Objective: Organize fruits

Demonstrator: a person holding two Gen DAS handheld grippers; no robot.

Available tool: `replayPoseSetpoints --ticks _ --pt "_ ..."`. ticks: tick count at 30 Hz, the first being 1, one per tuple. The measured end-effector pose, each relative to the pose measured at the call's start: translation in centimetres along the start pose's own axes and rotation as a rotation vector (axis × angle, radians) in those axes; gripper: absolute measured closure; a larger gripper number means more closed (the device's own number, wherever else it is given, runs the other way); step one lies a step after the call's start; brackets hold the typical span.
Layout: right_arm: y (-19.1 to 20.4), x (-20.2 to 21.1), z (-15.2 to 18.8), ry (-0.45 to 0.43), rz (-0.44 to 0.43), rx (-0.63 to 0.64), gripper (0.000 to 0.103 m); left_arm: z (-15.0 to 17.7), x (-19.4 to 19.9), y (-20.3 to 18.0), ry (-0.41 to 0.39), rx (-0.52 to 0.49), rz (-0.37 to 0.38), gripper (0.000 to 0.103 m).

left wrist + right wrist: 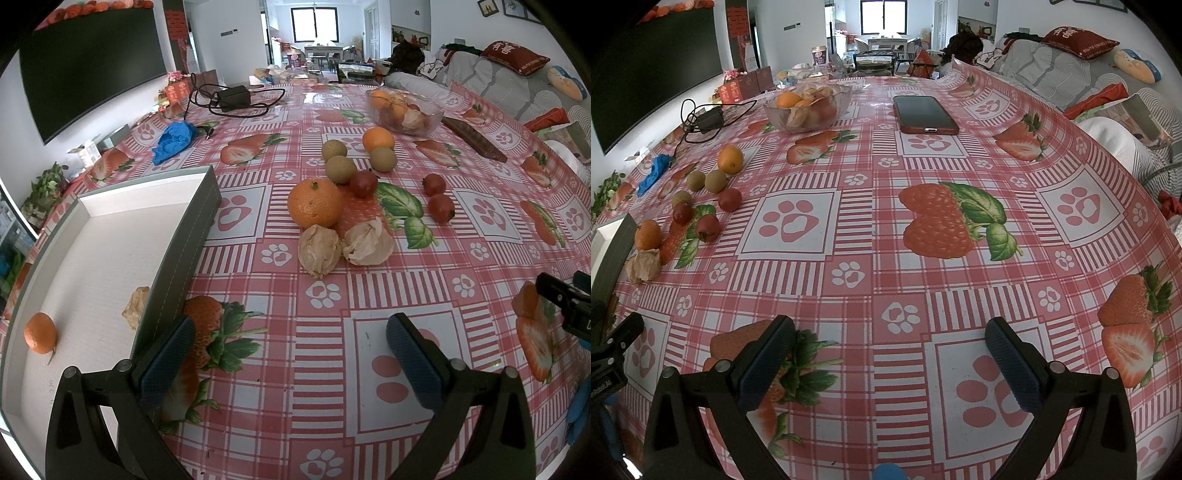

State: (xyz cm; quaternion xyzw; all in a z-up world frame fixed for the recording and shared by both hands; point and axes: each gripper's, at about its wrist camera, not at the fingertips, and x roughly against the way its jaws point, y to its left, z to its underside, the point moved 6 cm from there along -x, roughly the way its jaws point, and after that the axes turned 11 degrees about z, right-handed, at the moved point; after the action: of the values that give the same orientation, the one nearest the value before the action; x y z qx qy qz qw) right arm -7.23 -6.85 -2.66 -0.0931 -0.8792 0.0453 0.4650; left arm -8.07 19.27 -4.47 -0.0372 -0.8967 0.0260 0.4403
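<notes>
Hovering low over a counter covered in a red checked cloth printed with strawberries and paw marks, the left gripper is seen from behind with its two fingers spread wide and nothing held between them. The right gripper is likewise shown wide open and empty over a bare stretch of cloth; its edge is glimpsed at the far right of the left view.

A shallow white tray with a dark outer wall is cut off by the left frame edge. Inside it, a small orange rests near the left wall, and a papery husked fruit is half hidden behind the tray's right wall.

Loose fruit is grouped on the cloth beyond the left gripper: a large orange, with two husked fruits touching each other just in front of it. Behind are three brownish-green round fruits, a second orange and three small red fruits; what kind the small ones are cannot be told.

Farther back, a glass bowl holds more fruit, its contents hard to separate through the glass. A red phone lies beside the bowl in the right view. A black charger with its cable and a crumpled blue glove lie at the counter's far left.
</notes>
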Motion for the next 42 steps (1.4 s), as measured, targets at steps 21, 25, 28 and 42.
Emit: replayPoseSetpoints --ticks 21,25,28,42 --pt "0.0 0.0 0.0 -0.003 0.001 0.0 0.0 0.0 0.0 0.0 -0.001 0.0 -0.001 0.0" --pt "0.0 0.0 0.0 -0.003 0.001 0.0 0.0 0.0 0.0 0.0 -0.001 0.0 -0.001 0.0" --pt "0.0 0.0 0.0 -0.004 0.001 0.001 0.0 0.0 0.0 0.0 -0.001 -0.001 -0.001 0.0" --pt "0.0 0.0 0.0 -0.008 0.002 0.001 0.0 -1.0 2.6 -1.2 0.041 0.003 0.123 0.0"
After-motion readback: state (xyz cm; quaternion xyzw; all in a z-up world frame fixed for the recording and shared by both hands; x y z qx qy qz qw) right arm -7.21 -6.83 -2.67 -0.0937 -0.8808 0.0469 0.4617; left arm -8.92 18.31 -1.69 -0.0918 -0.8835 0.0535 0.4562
